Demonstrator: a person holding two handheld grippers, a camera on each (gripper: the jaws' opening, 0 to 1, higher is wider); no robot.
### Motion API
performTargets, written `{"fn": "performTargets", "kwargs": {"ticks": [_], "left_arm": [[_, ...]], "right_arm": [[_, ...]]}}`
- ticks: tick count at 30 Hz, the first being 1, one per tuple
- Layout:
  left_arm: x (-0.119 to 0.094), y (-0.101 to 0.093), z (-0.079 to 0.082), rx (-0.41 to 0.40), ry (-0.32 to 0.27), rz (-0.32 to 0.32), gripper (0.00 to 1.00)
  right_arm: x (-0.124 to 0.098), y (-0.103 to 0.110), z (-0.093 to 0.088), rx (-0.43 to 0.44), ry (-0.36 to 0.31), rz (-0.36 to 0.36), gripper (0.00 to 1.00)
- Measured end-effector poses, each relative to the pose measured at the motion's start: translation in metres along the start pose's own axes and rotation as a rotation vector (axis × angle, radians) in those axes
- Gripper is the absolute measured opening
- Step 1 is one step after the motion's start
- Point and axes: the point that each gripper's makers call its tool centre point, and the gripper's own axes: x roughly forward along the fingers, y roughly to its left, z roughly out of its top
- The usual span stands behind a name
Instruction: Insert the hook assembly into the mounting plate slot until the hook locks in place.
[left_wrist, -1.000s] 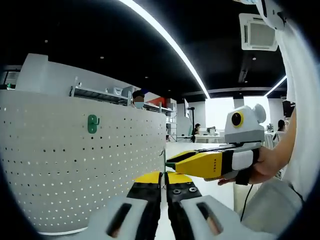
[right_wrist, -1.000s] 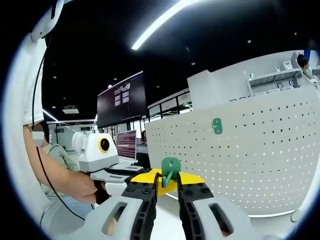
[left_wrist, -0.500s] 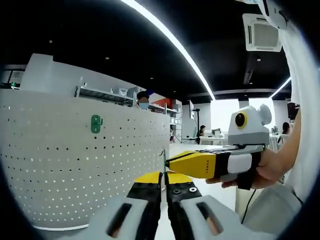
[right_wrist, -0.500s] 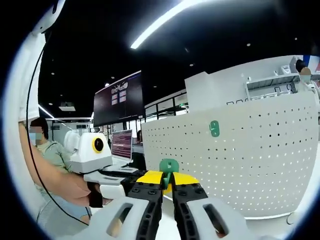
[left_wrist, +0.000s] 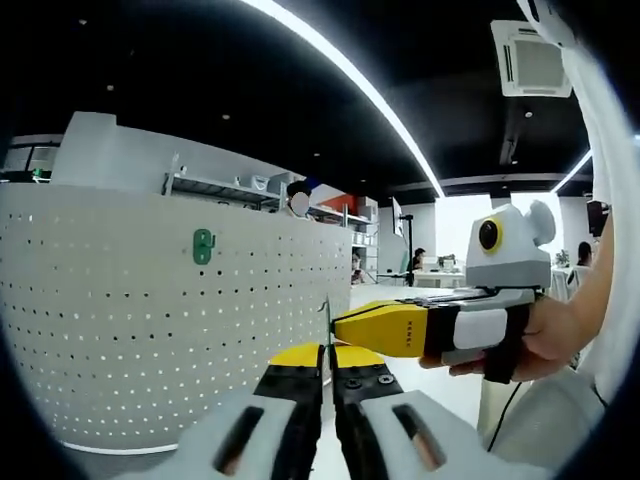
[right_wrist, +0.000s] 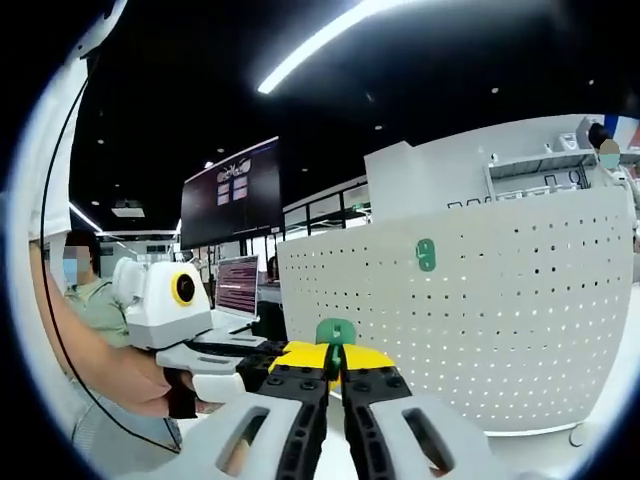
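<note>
Right gripper up close, jaws pinched nearly together on a green hook, which pokes up just past the yellow tips. Left gripper sits with its jaws narrowed to a sliver; a thin green edge shows right at the tips, but whether it grips anything I cannot tell. In the left gripper view the right gripper comes in from the right, a hand wrapped round its handle, its yellow nose just above the left tips. Beyond both stands the white pegboard, upright, with another green hook already seated high on its face. So one hook is up, and the held one is well apart from the board: approach, lining up with the holes and pushing home all remain, by my reading.
</note>
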Motion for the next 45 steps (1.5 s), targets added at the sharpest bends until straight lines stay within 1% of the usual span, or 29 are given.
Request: {"fn": "performTargets", "kwargs": {"ticks": [8,16,18,23,24,25,27,29,32,34,36,38,40,42,45], "left_arm": [[0.001,0.0,0.001,-0.012,-0.015,-0.003,0.02],[0.0,-0.001,0.001,-0.001,-0.01,-0.003,0.03],[-0.001,-0.001,0.001,-0.012,-0.006,-0.007,0.04],[-0.001,-0.001,-0.002,0.011,0.016,-0.015,0.05],[-0.001,-0.001,-0.007,0.003,0.044,-0.019,0.08],[-0.001,0.0,-0.008,-0.01,0.05,-0.021,0.11],[-0.002,-0.001,-0.006,0.0,0.035,-0.021,0.17],[-0.002,-0.001,-0.008,0.008,0.04,-0.021,0.22],[-0.002,-0.002,-0.012,0.009,0.055,-0.028,0.32],[-0.002,-0.003,-0.014,0.011,0.061,-0.029,0.42],[-0.001,-0.003,-0.017,-0.002,0.073,-0.024,0.54],[-0.001,-0.002,-0.021,0.007,0.089,-0.019,0.59],[-0.001,-0.004,-0.028,-0.003,0.122,-0.037,0.63],[-0.002,-0.004,-0.03,0.013,0.126,-0.034,0.69],[-0.002,-0.003,-0.031,0.02,0.131,-0.027,0.73]], "right_arm": [[-0.001,-0.001,0.002,0.0,-0.002,-0.004,0.0],[-0.002,0.0,0.002,0.008,-0.001,0.004,0.0],[-0.002,0.001,0.001,0.009,0.004,0.007,0.0],[-0.002,0.001,0.001,0.014,0.005,0.009,0.0],[-0.002,0.001,0.002,0.022,0.001,0.011,0.0],[-0.002,0.0,0.003,0.023,-0.001,0.011,0.0],[-0.002,0.0,0.003,0.024,0.0,0.012,0.0],[-0.002,0.0,0.004,0.026,-0.001,0.014,0.0],[-0.002,0.0,0.004,0.028,0.0,0.016,0.0],[-0.003,0.001,0.004,0.027,0.0,0.016,0.0],[-0.003,0.001,0.004,0.029,0.002,0.018,0.0],[-0.003,0.001,0.003,0.036,0.005,0.021,0.0],[-0.003,0.001,0.003,0.041,0.009,0.021,0.0],[-0.004,0.001,0.002,0.055,0.01,0.022,0.0],[-0.003,0.002,0.003,0.053,0.012,0.023,0.0]]}}
